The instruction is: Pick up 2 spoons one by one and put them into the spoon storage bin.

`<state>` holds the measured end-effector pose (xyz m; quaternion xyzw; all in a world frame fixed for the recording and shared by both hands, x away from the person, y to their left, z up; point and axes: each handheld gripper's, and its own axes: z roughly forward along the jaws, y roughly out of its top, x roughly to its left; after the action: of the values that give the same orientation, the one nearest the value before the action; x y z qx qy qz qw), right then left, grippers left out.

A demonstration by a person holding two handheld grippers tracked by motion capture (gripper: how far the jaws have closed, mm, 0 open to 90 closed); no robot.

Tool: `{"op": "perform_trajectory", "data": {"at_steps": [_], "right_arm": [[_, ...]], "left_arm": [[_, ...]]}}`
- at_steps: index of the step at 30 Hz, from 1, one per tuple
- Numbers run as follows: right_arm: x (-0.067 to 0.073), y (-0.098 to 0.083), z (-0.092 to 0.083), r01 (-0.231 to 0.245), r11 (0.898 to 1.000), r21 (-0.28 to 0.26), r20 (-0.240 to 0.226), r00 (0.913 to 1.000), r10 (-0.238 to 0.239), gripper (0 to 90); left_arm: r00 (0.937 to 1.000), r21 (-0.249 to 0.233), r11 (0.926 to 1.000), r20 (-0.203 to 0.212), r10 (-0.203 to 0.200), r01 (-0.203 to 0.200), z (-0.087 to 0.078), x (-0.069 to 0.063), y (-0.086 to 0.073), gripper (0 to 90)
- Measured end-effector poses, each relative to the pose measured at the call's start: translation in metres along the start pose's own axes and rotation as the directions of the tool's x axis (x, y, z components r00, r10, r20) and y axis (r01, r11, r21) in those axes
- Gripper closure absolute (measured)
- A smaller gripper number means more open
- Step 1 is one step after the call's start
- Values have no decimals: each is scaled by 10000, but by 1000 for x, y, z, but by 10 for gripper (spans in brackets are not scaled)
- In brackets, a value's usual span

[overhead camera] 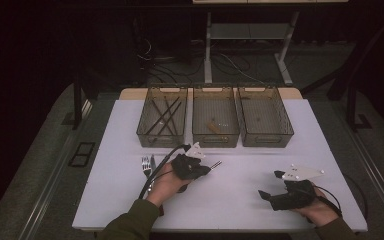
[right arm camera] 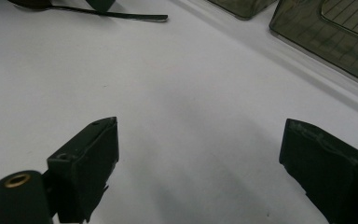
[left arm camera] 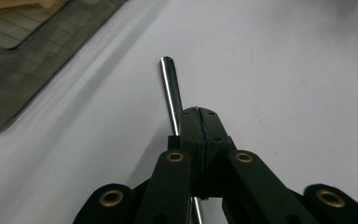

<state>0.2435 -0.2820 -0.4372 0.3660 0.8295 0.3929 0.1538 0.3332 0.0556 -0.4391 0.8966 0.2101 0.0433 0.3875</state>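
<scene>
My left gripper (overhead camera: 206,169) is low over the white table (overhead camera: 240,200), left of centre, with its jaws pressed together (left arm camera: 199,116). A thin metal utensil handle (left arm camera: 170,84) runs beneath its left jaw and sticks out ahead; its tip (overhead camera: 216,163) points right. No frame shows the pads pinching it. From the right gripper view the same utensil (right arm camera: 121,15) looks long and dark, low over the table. A hand holds my right gripper (overhead camera: 271,184) at the front right, its wide-apart jaws (right arm camera: 200,154) with only bare table between them.
Three smoky plastic bins stand in a row at the back: the left bin (overhead camera: 163,116) holds several dark sticks, the middle bin (overhead camera: 215,117) a small brown item, the right bin (overhead camera: 265,117) little. A fork and knife (overhead camera: 147,166) lie left of my left hand.
</scene>
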Motion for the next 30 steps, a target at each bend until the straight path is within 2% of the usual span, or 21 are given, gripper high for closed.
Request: {"op": "perform_trajectory", "data": {"at_steps": [3,5,8,14,18,22,25,26,27,29,30], "right_arm": [[0,0,0,50,10000,-2,15,10000,-50,120],[-1,0,0,75,10000,-1,27,10000,-75,120],[0,0,0,44,10000,-14,40,10000,-44,120],[0,0,0,77,10000,10,87,9999,-77,120],[0,0,0,90,10000,25,114,9999,-90,120],[0,0,0,137,9999,54,138,9998,-137,120],[0,0,0,144,9999,70,168,9998,-145,120],[0,0,0,147,9999,62,172,9997,-148,120],[0,0,0,150,9999,56,165,9997,-151,120],[0,-1,0,181,9998,78,171,9997,-182,120],[0,-1,0,191,9998,83,175,9997,-193,120]], "left_arm": [[9996,-153,9998,-271,-122,118,-16,-1,-7,828],[9983,-216,9988,-384,-445,437,-27,-3,-13,794],[9956,-353,9970,-606,-713,693,-42,-6,-23,721],[9903,-16,9957,-1032,-927,930,-60,-13,-46,577],[9869,111,9922,-1049,-1222,1240,-64,-13,-56,535],[9870,154,9919,-1022,-1240,1263,-64,-13,-57,520],[9877,364,9918,-1022,-1186,1229,-61,-15,-57,512],[9896,418,9932,-993,-1038,1084,-61,-14,-57,512],[9882,446,9916,-996,-1165,1214,-59,-16,-57,509],[9903,602,9925,-964,-1005,1065,-58,-15,-57,505],[9890,640,9912,-998,-1093,1160,-58,-16,-58,501]]}}
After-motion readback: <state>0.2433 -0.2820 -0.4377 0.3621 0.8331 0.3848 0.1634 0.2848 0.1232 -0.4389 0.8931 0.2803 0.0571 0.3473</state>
